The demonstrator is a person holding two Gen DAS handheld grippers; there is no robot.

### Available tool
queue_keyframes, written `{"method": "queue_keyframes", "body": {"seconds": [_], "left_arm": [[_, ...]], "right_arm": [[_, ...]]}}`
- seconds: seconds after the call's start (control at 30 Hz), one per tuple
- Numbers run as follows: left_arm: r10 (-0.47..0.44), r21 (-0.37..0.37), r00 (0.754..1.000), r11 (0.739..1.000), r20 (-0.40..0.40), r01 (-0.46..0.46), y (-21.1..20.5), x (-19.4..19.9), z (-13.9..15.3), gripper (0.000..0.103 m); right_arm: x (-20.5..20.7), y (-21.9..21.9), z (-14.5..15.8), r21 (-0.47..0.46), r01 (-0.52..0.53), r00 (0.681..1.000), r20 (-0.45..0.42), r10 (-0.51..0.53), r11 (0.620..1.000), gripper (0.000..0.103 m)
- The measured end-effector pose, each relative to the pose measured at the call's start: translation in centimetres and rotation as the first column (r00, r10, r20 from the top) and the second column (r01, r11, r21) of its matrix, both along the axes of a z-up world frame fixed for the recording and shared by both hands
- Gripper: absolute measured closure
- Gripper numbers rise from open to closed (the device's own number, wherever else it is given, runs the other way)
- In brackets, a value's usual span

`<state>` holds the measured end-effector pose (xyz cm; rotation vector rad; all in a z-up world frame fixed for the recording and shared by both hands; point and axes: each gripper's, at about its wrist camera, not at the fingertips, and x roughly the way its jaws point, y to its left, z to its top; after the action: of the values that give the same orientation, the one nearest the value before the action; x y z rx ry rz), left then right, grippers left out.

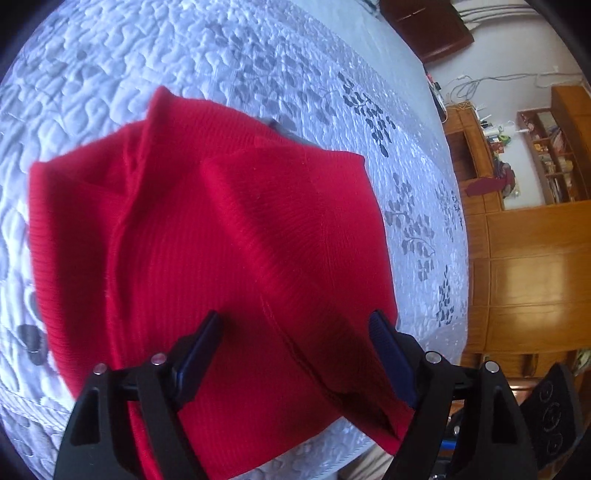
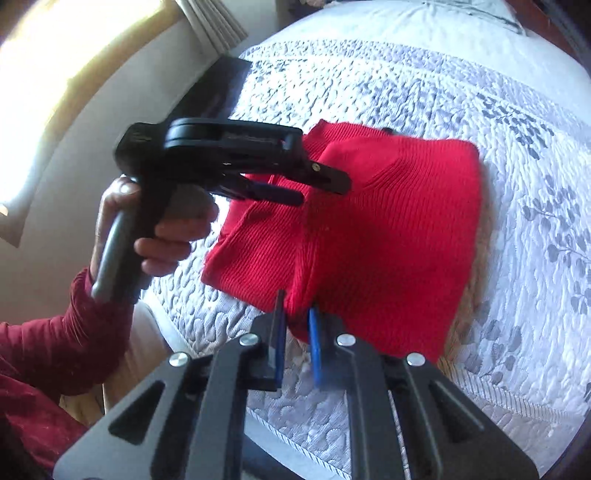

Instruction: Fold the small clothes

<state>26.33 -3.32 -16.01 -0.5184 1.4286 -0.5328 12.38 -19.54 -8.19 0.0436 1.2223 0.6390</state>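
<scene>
A red ribbed knit garment lies folded on the quilted white and grey bedspread. My left gripper hovers just over its near part, jaws wide open, with only fabric below them. In the right wrist view the same garment lies mid-bed. My right gripper is at its near corner, and the blue pads stand close together with the red corner pinched between them. The left gripper, held by a hand, hangs open above the garment's left part.
Wooden cabinets and shelves stand beyond the bed's right edge. A wall and a curtain flank the bed's far left side. A dark red sleeve reaches in at the lower left. The bed's near edge runs under my right gripper.
</scene>
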Motion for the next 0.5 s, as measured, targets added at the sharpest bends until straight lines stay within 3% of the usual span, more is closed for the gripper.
{"method": "queue_keyframes", "body": {"seconds": [0.13,0.17,0.27,0.4,0.43,0.5], "left_arm": [[0.012,-0.031,0.999,0.999,-0.045,-0.013,-1.1,1.5,-1.0,0.027],[0.023,-0.024,0.999,0.999,-0.05,-0.024,-1.2,2.1,-1.2,0.04],[0.059,0.01,0.996,0.998,-0.073,-0.058,-1.0,4.0,-1.7,0.064],[0.079,0.061,0.995,0.995,-0.069,-0.074,-1.1,6.5,-1.9,0.081],[0.076,0.064,0.995,0.995,-0.067,-0.072,-1.2,6.9,-2.0,0.09],[0.076,0.055,0.996,0.996,-0.054,-0.073,-1.3,7.2,-2.0,0.092]], "right_arm": [[-0.3,-0.5,0.5,0.023,0.001,1.0,0.011,-0.001,1.0,0.093],[-0.3,-0.6,0.5,0.022,0.003,1.0,0.014,-0.003,1.0,0.093],[-0.6,-1.1,0.7,0.043,0.015,1.0,0.015,-0.015,0.999,0.093],[-0.8,-1.5,0.9,0.055,0.01,1.0,0.027,-0.011,0.998,0.094],[-0.7,-1.5,0.9,0.059,0.012,1.0,0.027,-0.013,0.998,0.094],[-0.7,-1.8,0.8,0.069,0.021,1.0,0.02,-0.022,0.997,0.094]]}}
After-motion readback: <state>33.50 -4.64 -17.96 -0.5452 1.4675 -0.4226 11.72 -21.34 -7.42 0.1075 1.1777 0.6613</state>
